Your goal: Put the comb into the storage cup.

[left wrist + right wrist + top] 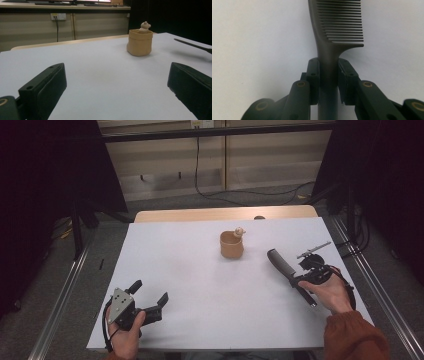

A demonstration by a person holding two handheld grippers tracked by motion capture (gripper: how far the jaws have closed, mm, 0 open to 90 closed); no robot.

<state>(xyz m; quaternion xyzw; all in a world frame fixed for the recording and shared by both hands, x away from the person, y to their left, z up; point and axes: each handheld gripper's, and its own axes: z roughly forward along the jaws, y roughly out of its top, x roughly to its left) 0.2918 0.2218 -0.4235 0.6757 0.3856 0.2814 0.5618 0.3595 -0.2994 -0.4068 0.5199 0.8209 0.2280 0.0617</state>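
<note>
Now right tool (328, 72) grips comb (337, 22) handle; left tool (149, 292) gapes, resting.

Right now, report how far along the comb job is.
Done: the right tool has shut on the comb by its handle and holds it above the table. In hand: the comb points toward the pot, which has a small bear figure at its rim. Left: the comb is not yet at the pot, and the left tool rests open near the table's front edge.

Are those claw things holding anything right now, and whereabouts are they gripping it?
The right gripper is clamped on a dark comb, by its handle just below the teeth. The left gripper is open, holding nothing.
</note>
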